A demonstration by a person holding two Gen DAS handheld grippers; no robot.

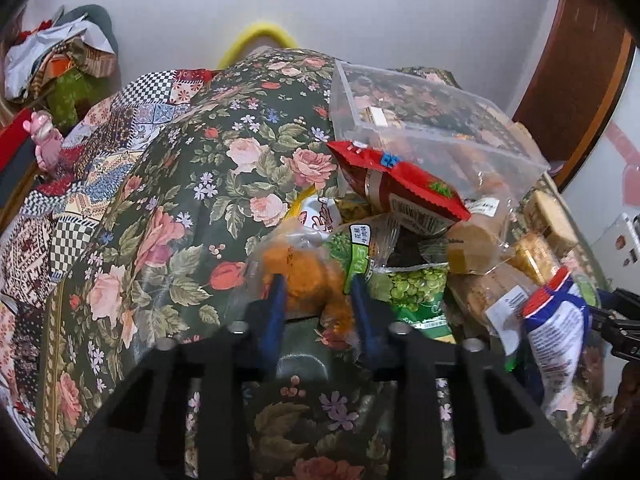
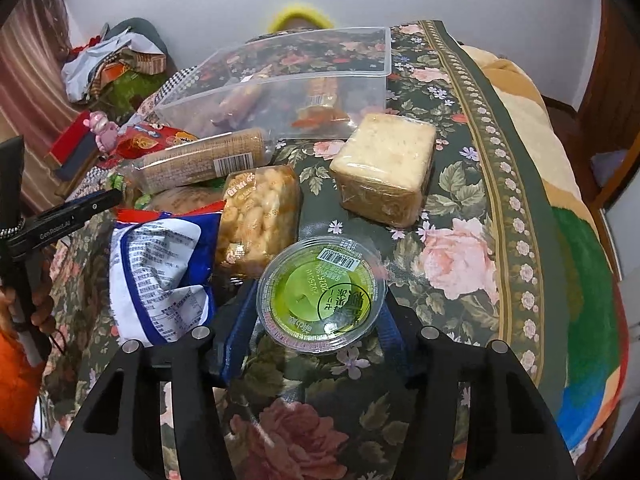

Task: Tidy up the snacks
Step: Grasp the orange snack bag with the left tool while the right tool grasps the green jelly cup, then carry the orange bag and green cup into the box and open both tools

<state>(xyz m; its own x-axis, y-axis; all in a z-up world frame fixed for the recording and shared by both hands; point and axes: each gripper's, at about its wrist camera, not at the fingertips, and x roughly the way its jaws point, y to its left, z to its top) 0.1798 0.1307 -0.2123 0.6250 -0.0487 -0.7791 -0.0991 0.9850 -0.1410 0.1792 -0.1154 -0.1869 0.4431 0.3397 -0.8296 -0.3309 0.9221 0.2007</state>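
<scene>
Right wrist: one jelly cup [image 2: 322, 294], one clear bin [image 2: 280, 80].

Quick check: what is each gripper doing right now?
Left gripper: closed on the orange snack bag.
Right gripper: fingers around the green jelly cup, apparently gripping it.

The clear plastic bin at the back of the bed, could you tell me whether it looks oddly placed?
Yes. The clear plastic bin lies tipped on its side, with its opening toward the snack pile, not upright. A red snack bag leans against it, perched atop the heap.
</scene>
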